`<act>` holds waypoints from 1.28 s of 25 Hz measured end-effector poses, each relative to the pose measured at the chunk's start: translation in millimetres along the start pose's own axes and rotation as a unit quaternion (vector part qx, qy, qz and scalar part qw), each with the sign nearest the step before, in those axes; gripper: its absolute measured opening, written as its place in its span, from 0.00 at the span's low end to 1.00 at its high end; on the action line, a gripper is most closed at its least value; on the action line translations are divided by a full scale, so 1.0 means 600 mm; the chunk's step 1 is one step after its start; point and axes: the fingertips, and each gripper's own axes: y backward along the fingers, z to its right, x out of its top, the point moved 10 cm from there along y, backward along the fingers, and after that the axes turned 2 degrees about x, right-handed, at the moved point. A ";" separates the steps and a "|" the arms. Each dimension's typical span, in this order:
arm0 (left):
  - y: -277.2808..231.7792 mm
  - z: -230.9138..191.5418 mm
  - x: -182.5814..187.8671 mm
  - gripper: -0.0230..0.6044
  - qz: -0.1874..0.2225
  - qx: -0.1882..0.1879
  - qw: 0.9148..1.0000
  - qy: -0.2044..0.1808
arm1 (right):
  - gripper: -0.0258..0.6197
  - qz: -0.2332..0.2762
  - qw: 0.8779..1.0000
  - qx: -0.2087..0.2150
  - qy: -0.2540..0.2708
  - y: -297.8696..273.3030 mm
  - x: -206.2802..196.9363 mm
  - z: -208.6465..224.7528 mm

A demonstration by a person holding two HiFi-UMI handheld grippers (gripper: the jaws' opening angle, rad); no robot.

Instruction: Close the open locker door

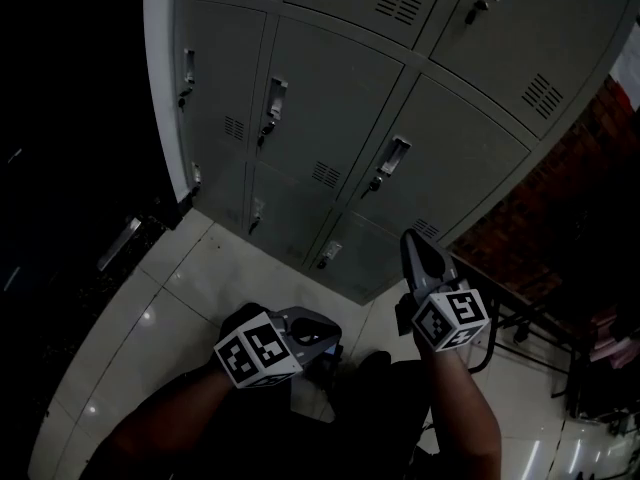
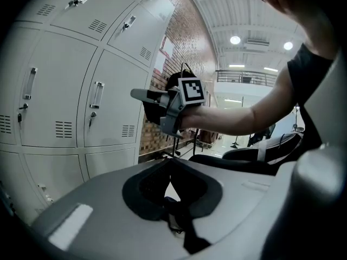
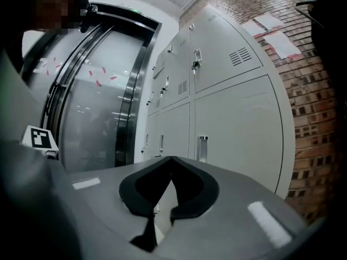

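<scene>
A bank of grey lockers (image 1: 330, 118) stands in front of me, and every door I can see lies flush with its frame. My right gripper (image 1: 412, 240) is raised with its jaws together and empty, pointing at the lower lockers a short way off. In the right gripper view the shut tips (image 3: 172, 158) face a locker door (image 3: 233, 118). My left gripper (image 1: 325, 336) hangs lower and to the left, jaws also closed on nothing. The left gripper view shows its shut tips (image 2: 169, 160), the lockers (image 2: 54, 91) and the right gripper (image 2: 135, 95) held out sideways.
A brick wall (image 1: 560, 188) adjoins the lockers on the right, with papers (image 3: 271, 31) stuck on it. A black metal frame (image 1: 520, 318) stands by my right side. Glass doors in a metal frame (image 3: 97, 91) lie left of the lockers. The floor (image 1: 200, 278) is pale tile.
</scene>
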 end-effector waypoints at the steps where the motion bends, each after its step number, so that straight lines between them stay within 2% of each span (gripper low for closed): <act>1: -0.001 0.000 0.000 0.06 0.000 0.000 1.000 -0.001 | 0.04 -0.003 1.000 0.004 0.000 0.011 -0.002 -0.003; 5: -0.004 0.002 -0.002 0.06 -0.004 0.000 1.000 -0.005 | 0.04 -0.019 1.000 0.020 -0.002 0.062 -0.026 -0.019; 9: -0.006 0.003 -0.002 0.06 -0.005 -0.002 1.000 -0.005 | 0.04 -0.025 0.999 0.038 -0.027 0.119 -0.052 -0.040; 12: -0.009 0.004 0.000 0.06 -0.007 -0.004 1.000 -0.007 | 0.04 -0.057 0.998 0.028 -0.022 0.159 -0.076 -0.044; 15: -0.013 0.007 0.001 0.06 -0.010 -0.007 1.000 -0.009 | 0.04 -0.065 0.997 0.027 -0.036 0.189 -0.088 -0.052; 32: -0.039 0.016 0.010 0.06 -0.018 -0.020 0.999 -0.018 | 0.04 -0.102 0.993 0.032 -0.040 0.263 -0.138 -0.065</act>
